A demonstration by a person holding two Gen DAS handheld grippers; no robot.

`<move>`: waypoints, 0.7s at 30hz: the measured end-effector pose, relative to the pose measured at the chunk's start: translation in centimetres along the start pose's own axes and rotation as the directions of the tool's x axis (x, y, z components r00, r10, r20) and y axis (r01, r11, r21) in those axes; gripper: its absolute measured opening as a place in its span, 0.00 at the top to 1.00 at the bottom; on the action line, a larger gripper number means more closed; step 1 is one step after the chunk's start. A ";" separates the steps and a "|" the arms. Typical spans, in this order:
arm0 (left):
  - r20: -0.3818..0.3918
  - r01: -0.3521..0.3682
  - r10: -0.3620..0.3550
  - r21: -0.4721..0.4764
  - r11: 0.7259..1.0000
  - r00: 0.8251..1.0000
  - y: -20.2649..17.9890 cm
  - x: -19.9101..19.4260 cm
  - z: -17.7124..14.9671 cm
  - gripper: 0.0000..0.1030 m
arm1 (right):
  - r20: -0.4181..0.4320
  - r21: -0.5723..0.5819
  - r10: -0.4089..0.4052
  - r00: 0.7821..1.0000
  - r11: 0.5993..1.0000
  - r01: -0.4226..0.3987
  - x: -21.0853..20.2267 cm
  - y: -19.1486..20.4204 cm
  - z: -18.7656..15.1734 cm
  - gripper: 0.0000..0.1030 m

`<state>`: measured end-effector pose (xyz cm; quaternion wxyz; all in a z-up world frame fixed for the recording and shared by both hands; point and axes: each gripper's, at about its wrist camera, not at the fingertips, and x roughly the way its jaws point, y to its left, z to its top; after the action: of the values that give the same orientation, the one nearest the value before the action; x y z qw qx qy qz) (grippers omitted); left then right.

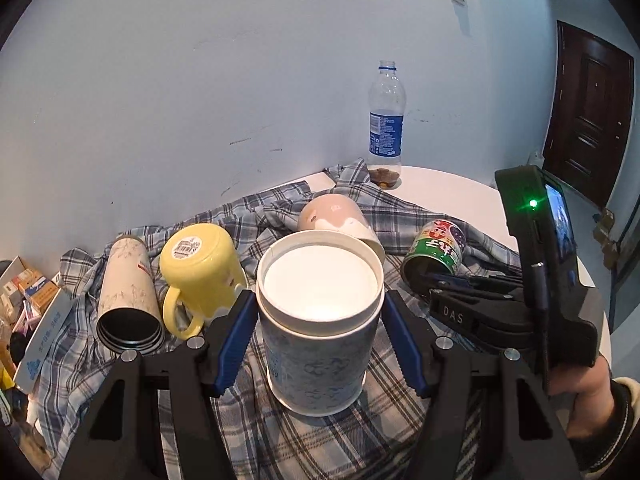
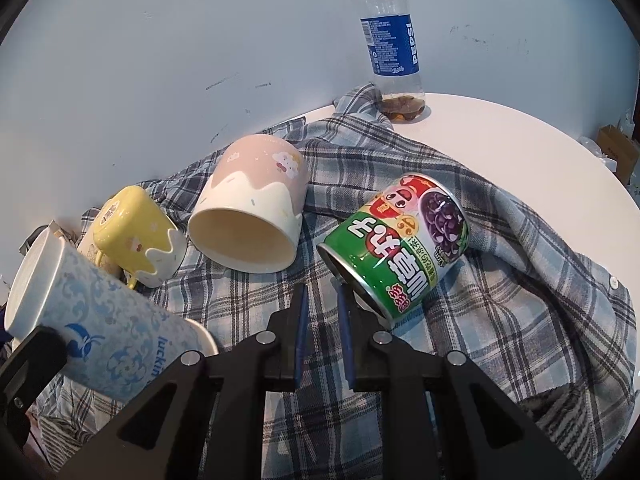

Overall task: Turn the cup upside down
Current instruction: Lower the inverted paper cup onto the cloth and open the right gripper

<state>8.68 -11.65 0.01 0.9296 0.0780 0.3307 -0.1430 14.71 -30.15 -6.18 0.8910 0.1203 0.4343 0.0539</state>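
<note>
A blue-patterned paper cup (image 1: 320, 332) with a white rim stands between my left gripper's (image 1: 320, 340) blue pads (image 1: 234, 340). The pads stand just off its sides, so the jaws look open around it. The cup also shows at the lower left of the right wrist view (image 2: 108, 320). My right gripper (image 2: 322, 332) is nearly shut with a narrow gap and holds nothing, just in front of a green can (image 2: 400, 248) lying on its side. The right gripper also shows at the right of the left wrist view (image 1: 452, 284).
A plaid shirt (image 2: 500, 280) covers the round white table (image 2: 520, 140). On it lie a pink-and-white cup (image 2: 252, 208), a yellow mug (image 1: 200, 272) and a steel tumbler (image 1: 126, 292). A Pepsi bottle (image 1: 386, 128) stands at the back by the wall. Boxes (image 1: 36, 300) sit at the left.
</note>
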 end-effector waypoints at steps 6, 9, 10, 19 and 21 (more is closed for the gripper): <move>0.039 -0.017 0.019 -0.038 0.999 0.999 1.0 0.0 0.5 0.18 | 0.000 -0.001 -0.002 1.000 1.000 0.002 -0.1 0.1 -0.1 0.86; 0.097 -0.041 0.048 -0.076 0.996 0.994 1.8 -1.0 0.7 0.11 | 0.027 -0.003 0.007 1.000 1.000 -0.007 -0.7 0.2 -0.1 0.86; 0.111 -0.040 0.049 -0.082 0.996 0.993 2.1 -1.4 0.7 0.11 | 0.036 -0.005 0.009 0.999 1.000 -0.009 -0.9 0.2 -0.1 0.86; 0.299 -0.178 0.192 -0.072 0.981 0.935 3.4 -6.8 -0.2 0.10 | 0.103 -0.092 0.048 0.994 0.995 -0.038 -2.3 2.2 -0.7 0.86; 0.343 -0.225 0.231 -0.058 0.973 0.910 3.3 -8.1 -0.9 0.10 | 0.140 -0.133 0.045 0.989 0.991 -0.027 -3.0 3.0 -0.9 0.86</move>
<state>3.24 -6.57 4.65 0.9843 0.0814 0.1511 -0.0423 12.19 -27.66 -3.65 0.9246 0.0732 0.3630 0.0894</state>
